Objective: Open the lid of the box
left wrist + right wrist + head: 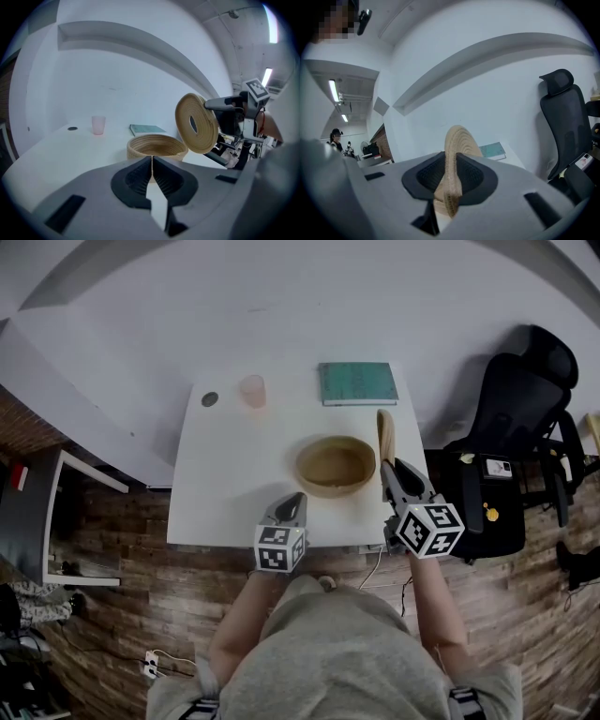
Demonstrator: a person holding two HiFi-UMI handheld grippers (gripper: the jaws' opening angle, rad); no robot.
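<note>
The round woven box (336,465) stands open on the white table (225,484), its hollow showing. Its flat woven lid (385,435) is held on edge to the right of the box, clamped by my right gripper (397,474). In the right gripper view the lid (454,164) stands upright between the jaws of my right gripper (449,176). My left gripper (289,509) hovers at the table's near edge, just short of the box (157,146), with nothing in it. Its jaws (151,171) meet. The lid (197,123) and right gripper show at the right of the left gripper view.
A green book (357,382) lies at the table's far edge. A pink cup (252,391) and a small dark disc (210,399) stand at the far left corner. A black office chair (511,446) is close on the right. Wooden floor surrounds the table.
</note>
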